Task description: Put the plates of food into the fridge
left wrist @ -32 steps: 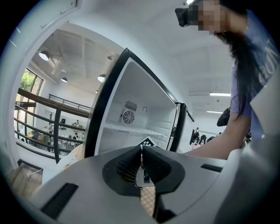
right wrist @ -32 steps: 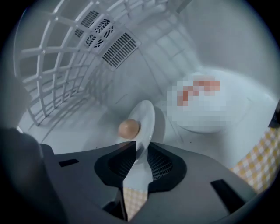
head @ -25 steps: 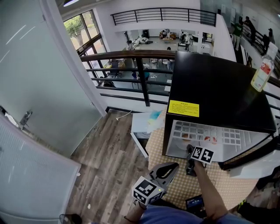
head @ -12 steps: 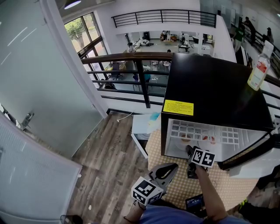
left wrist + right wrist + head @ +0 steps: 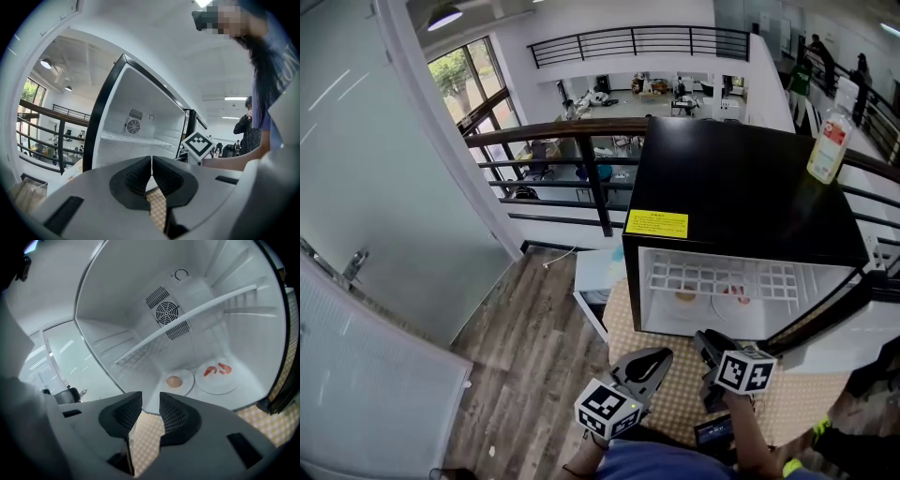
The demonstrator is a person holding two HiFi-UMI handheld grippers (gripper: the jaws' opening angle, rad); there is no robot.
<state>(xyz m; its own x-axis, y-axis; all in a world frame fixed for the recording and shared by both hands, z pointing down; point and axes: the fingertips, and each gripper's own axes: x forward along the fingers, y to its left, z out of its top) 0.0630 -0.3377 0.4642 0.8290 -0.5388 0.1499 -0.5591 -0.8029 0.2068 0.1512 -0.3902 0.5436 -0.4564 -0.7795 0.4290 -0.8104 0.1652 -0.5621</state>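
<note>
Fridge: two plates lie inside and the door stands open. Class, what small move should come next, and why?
Probably swing the right gripper to the door and push it shut. The left plate and right plate both rest on the fridge floor, and the right gripper is outside, its jaws apart with nothing between them, having just been closing.

Fridge [image 5: 741, 206] stands on surface [image 5: 666, 403], opening toward the near edge. Inside, on fridge floor under wire shelf [image 5: 722, 277]: 2 plates just beside each other, plate w/ round food [image 5: 179, 380] at L, plate w/ shrimp [image 5: 217, 376] at R. Bottle [image 5: 828, 141] on fridge top, rear R corner. L tongs [image 5: 659, 356] & R tongs [image 5: 703, 339] in front of opening, above surface, outside fridge.
</note>
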